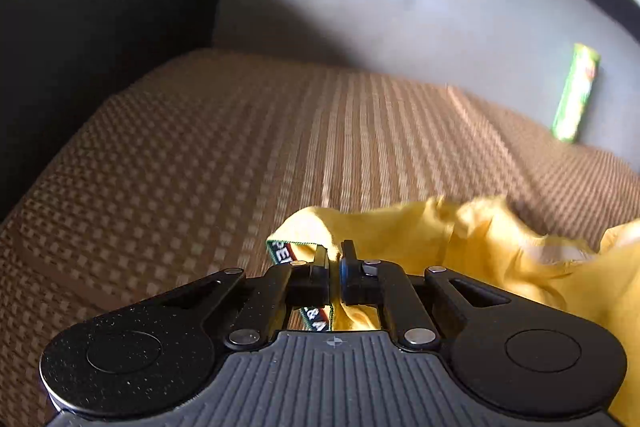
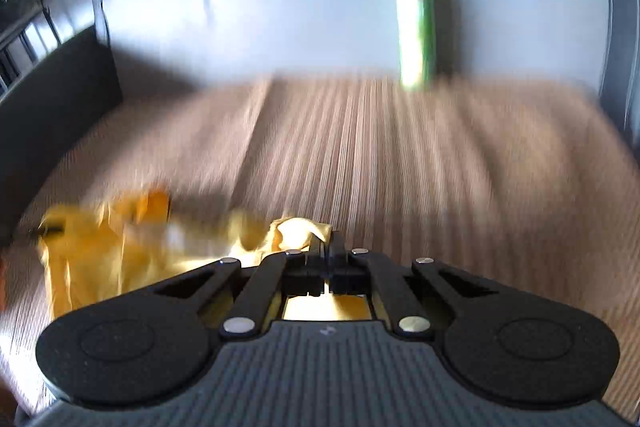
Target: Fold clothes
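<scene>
While clamped: yellow garment [image 1: 460, 239], both claws.

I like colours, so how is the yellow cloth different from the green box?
The cloth is yellow, soft and crumpled; the box is green, stiff and straight. The cloth lies low on the brown seat; the box stands up against the grey backrest. Both tools, left and right, pinch the cloth; nothing holds the box. Both are on the same sofa.

Your right wrist view smears the brown woven seat cover [image 2: 400, 155] and the crumpled yellow garment [image 2: 100, 239] into streaks. The tall green printed packet [image 2: 416, 23] shows no readable print. The garment's lettered green trim [image 1: 280, 253] is partly hidden behind your left tool [image 1: 334, 255].
</scene>
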`<state>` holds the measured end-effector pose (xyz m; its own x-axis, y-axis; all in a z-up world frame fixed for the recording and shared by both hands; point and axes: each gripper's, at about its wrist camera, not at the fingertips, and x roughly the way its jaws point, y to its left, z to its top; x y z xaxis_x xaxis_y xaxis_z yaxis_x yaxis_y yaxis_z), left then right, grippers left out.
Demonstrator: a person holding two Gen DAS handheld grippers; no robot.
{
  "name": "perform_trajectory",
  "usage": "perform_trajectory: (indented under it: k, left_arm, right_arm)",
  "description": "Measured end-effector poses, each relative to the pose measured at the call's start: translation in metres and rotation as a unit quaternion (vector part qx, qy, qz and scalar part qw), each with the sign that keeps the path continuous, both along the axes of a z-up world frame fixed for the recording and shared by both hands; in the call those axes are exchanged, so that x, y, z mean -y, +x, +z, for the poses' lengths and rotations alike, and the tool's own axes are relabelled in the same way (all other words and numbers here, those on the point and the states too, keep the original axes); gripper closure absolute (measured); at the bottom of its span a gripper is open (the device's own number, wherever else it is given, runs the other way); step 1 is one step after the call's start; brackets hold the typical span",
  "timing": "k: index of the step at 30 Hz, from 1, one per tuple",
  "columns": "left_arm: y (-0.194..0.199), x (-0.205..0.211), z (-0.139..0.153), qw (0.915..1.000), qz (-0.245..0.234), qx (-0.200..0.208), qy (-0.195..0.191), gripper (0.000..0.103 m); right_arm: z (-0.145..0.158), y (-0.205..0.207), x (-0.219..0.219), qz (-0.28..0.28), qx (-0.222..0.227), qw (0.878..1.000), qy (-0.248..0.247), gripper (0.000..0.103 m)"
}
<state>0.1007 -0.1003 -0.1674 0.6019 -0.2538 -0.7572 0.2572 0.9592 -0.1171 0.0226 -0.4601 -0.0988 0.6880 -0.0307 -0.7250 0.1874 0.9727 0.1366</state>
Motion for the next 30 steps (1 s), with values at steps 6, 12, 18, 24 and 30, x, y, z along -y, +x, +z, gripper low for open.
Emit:
perform_trajectory:
  k: [6,12,18,24,30]
  left_arm:
    - [0.029,0.028,-0.009,0.9998,0.015,0.009,0.008,0.103]
    - [0.021,0.032,-0.011,0.9993,0.001,0.019,0.032,0.069]
    - [-0.050,0.012,0.022,0.9936,-0.082,0.051,0.058,0.051]
    - [-0.165,0.007,0.028,0.9780,-0.189,0.050,0.073,0.046]
    - [-0.260,0.018,0.009,0.9644,-0.240,0.052,0.099,0.044]
  right_arm:
    - [-0.025,0.067,0.020,-0.045,-0.015,0.997,-0.066,0.101]
    - [-0.083,0.107,0.037,-0.106,-0.058,0.989,-0.080,0.072]
    - [-0.042,0.033,0.013,-0.066,-0.007,0.992,-0.110,0.058]
    - [-0.033,-0.085,-0.057,0.007,-0.016,0.996,-0.091,0.058]
    - [-0.057,-0.149,-0.111,0.067,-0.059,0.989,-0.119,0.058]
